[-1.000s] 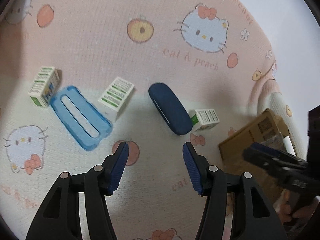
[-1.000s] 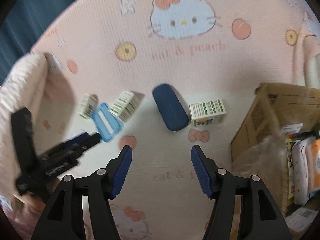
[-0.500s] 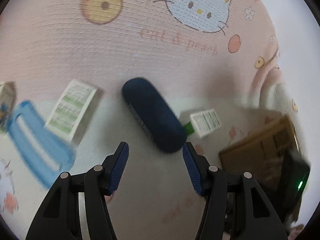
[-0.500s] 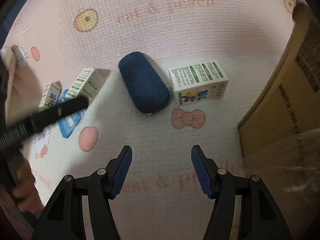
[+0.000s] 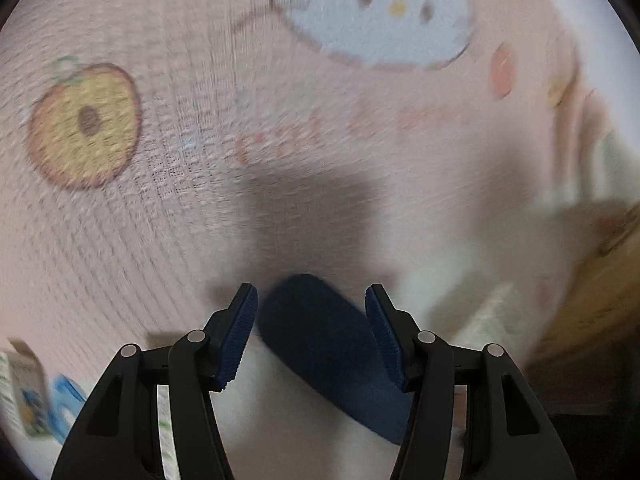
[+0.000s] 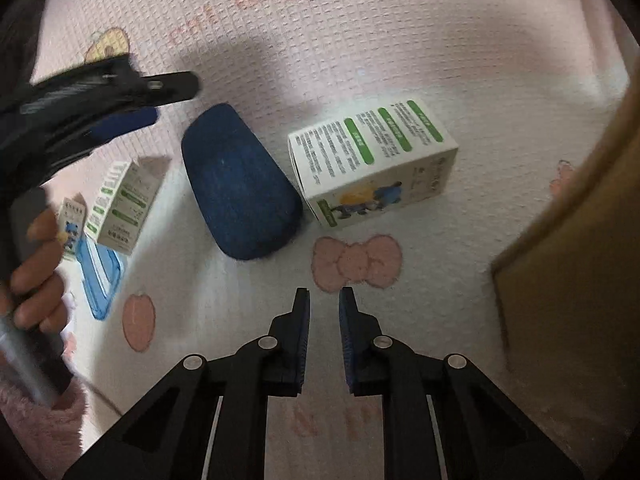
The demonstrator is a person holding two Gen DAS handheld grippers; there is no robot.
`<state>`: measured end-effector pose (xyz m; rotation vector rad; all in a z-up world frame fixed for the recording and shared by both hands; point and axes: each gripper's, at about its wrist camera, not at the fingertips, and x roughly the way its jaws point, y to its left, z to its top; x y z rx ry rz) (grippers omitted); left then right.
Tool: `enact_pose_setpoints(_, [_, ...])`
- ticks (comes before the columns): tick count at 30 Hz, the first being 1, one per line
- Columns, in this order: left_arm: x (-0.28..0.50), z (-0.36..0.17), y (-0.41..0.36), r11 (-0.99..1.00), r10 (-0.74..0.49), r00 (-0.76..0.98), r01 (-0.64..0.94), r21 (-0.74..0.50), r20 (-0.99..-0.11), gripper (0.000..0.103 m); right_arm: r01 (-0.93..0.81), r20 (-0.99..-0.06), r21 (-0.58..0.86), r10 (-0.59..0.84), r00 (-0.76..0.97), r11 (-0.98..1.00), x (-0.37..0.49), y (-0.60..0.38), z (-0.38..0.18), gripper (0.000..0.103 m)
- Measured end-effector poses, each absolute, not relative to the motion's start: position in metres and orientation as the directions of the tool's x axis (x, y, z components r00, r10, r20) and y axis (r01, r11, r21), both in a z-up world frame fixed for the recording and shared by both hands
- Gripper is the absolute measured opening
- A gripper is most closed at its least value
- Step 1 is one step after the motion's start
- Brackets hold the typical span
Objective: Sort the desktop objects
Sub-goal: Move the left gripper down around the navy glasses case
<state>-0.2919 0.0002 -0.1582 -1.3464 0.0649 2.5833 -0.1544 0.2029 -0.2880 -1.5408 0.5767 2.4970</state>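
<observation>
A dark blue oval case (image 6: 240, 184) lies on the pink cat-print cloth (image 6: 360, 40). In the left wrist view the case (image 5: 320, 336) sits between the fingers of my open left gripper (image 5: 310, 300), which hovers over its far end; that view is blurred. My left gripper also shows in the right wrist view (image 6: 132, 104), above and left of the case. My right gripper (image 6: 323, 294) is nearly closed and empty, short of a white and green box (image 6: 372, 160) that lies right of the case.
A brown cardboard box (image 6: 568, 240) stands at the right. Two small white and green boxes (image 6: 120, 204) and a light blue tray (image 6: 98, 276) lie at the left, beside the hand holding my left gripper. A pink bow print lies before my right gripper.
My left gripper moved forward and down until the blue case came between its fingers. My right gripper moved closer to the cloth and its fingers narrowed from wide open to a small gap.
</observation>
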Motion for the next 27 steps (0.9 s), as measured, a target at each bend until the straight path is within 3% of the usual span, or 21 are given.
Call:
enact_pose_setpoints(8, [-0.309, -0.182, -0.029, -0.944, 0.331, -0.463, -0.165, -0.287, -0.822, 0.061, -0.286, -0.866, 0.282, -0.115, -0.487, -0.916, -0.162, 0.21, -0.297, 0.012])
enact_pose_setpoints(13, [-0.284, -0.18, -0.024, -0.938, 0.315, -0.438, -0.278, -0.206, -0.842, 0.06, -0.274, -0.838, 0.329, -0.146, -0.526, -0.904, -0.157, 0.214, -0.297, 0.012])
enact_pose_setpoints(17, [-0.255, -0.181, -0.02, -0.907, 0.359, -0.387, -0.358, -0.221, -0.849, 0.059, -0.234, -0.834, 0.289, -0.124, -0.538, -0.928, -0.148, 0.208, -0.292, 0.012])
enact_pose_setpoints(19, [-0.238, -0.185, -0.014, -0.867, 0.424, -0.31, -0.412, -0.282, -0.851, 0.052, -0.186, -0.825, 0.275, -0.132, -0.55, -0.943, -0.143, 0.198, -0.287, 0.012])
enact_pose_setpoints(20, [-0.23, -0.188, -0.008, -0.852, 0.436, -0.277, -0.435, -0.293, -0.856, 0.044, -0.176, -0.824, 0.262, -0.124, -0.553, -0.949, -0.142, 0.195, -0.286, 0.012])
enact_pose_setpoints(22, [-0.219, -0.187, -0.006, -0.866, 0.392, -0.314, -0.443, -0.231, -0.865, 0.044, -0.167, -0.837, 0.178, -0.06, -0.544, -0.97, -0.14, 0.186, -0.283, 0.012])
enact_pose_setpoints(25, [-0.221, -0.178, -0.015, -0.903, 0.332, -0.392, -0.396, -0.168, -0.858, 0.044, -0.17, -0.832, 0.184, -0.061, -0.551, -0.968, -0.138, 0.189, -0.28, 0.012])
enact_pose_setpoints(27, [-0.232, -0.174, -0.016, -0.911, 0.337, -0.391, -0.365, -0.192, -0.857, 0.054, -0.19, -0.834, 0.197, -0.062, -0.549, -0.962, -0.14, 0.192, -0.279, 0.012])
